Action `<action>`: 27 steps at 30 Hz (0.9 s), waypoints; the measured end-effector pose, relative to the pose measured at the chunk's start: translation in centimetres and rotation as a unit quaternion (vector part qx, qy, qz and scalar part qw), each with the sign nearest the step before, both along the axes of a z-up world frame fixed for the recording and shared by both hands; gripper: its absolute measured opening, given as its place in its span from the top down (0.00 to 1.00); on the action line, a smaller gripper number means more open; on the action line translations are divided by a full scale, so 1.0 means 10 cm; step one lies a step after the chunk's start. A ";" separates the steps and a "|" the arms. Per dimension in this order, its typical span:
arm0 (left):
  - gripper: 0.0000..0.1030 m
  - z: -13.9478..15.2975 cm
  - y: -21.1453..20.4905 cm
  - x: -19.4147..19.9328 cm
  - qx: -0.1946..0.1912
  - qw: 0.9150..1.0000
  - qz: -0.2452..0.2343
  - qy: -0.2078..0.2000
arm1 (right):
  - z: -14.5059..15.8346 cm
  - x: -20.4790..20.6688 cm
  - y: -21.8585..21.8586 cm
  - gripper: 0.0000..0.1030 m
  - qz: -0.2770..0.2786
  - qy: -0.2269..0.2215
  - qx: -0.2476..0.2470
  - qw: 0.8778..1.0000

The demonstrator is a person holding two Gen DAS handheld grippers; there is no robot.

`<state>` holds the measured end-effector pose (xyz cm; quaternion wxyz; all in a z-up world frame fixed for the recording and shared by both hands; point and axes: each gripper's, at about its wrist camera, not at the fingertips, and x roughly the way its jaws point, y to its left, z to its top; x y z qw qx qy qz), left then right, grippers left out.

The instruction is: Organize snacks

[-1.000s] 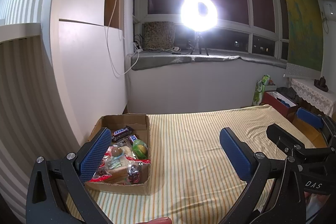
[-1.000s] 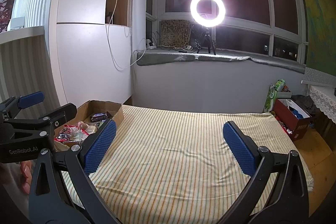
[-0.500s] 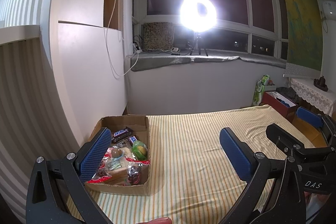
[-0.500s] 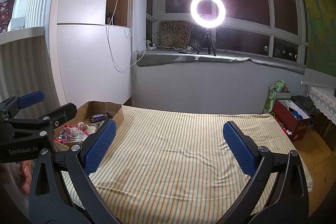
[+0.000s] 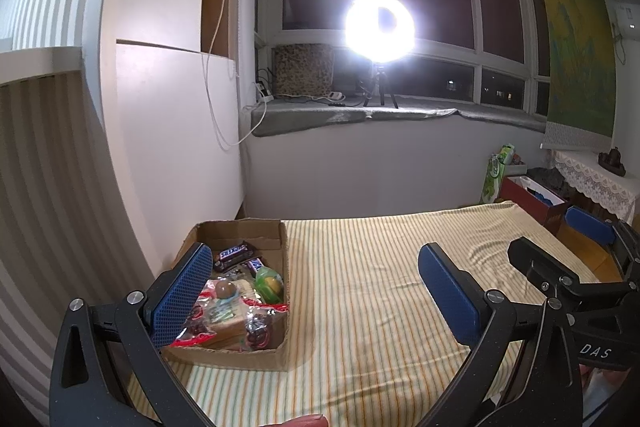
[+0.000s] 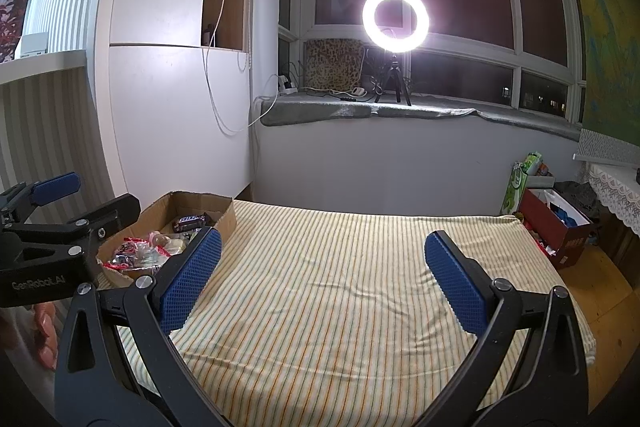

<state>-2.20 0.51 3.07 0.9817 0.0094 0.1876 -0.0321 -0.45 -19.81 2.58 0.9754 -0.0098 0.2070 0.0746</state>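
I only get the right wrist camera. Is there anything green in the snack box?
Observer: Yes, the left wrist view shows a green packet with a yellow ball, against the cardboard box's right wall.
Operator: How many chocolate bars?
Observer: Two: a Snickers bar and a second dark bar just in front.
Operator: Is the left gripper empty?
Observer: Yes, open, nothing between its fingers.

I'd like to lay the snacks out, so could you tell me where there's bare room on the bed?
The striped bedspread is bare from the cardboard box across to its right edge and back to the wall. The only crowding is inside the box, packed with snacks.
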 end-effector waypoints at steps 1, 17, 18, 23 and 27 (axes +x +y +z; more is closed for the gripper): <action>0.01 0.00 0.01 -0.01 0.000 1.000 0.001 0.000 | 0.00 -0.01 0.01 0.00 0.001 0.001 0.001 1.000; 0.01 0.02 0.13 -0.12 -0.004 1.000 0.017 -0.005 | 0.02 -0.08 0.11 0.00 0.008 -0.002 -0.004 1.000; 0.01 0.01 0.13 -0.11 -0.005 1.000 0.017 -0.004 | 0.02 -0.09 0.11 0.00 0.008 -0.001 -0.004 1.000; 0.01 -0.02 0.14 -0.07 -0.005 1.000 0.021 0.001 | 0.00 -0.08 0.12 0.00 0.008 0.005 -0.006 1.000; 0.01 -0.03 0.14 -0.10 0.002 1.000 0.017 -0.013 | -0.02 -0.05 0.10 0.00 0.008 0.008 -0.005 1.000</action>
